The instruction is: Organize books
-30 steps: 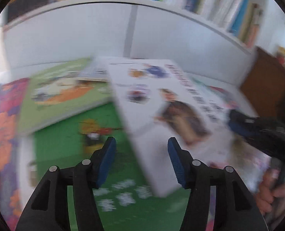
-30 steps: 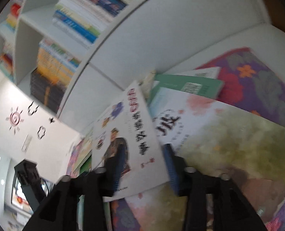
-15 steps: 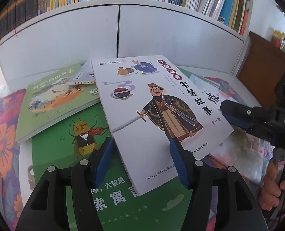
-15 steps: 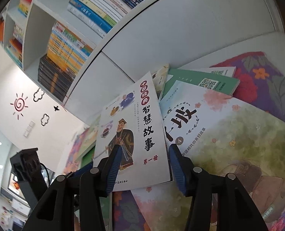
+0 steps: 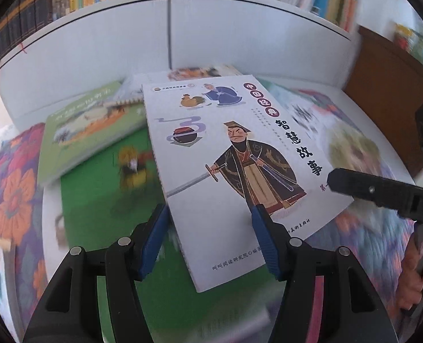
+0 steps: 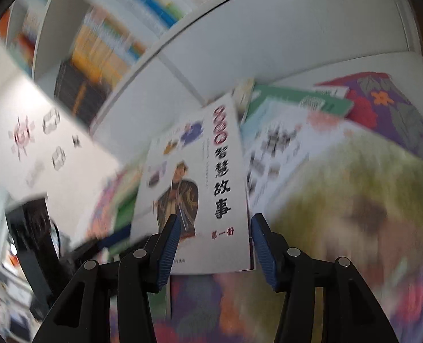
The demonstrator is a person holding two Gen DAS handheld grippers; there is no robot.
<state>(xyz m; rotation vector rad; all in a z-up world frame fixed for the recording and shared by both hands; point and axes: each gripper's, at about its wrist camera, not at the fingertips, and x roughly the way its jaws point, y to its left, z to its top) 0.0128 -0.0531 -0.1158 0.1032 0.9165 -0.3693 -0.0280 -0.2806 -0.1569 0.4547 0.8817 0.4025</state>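
Compared with a second ago the white book (image 5: 228, 177) lies flatter and sharper on the pile of books (image 5: 102, 188) on the surface, while both the left claw (image 5: 208, 240) and right claw (image 6: 215, 245) stay spread, pinching nothing, so I judge it just set down.

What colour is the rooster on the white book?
The small rooster on the white storybook is orange-brown; the left wrist view shows it best.
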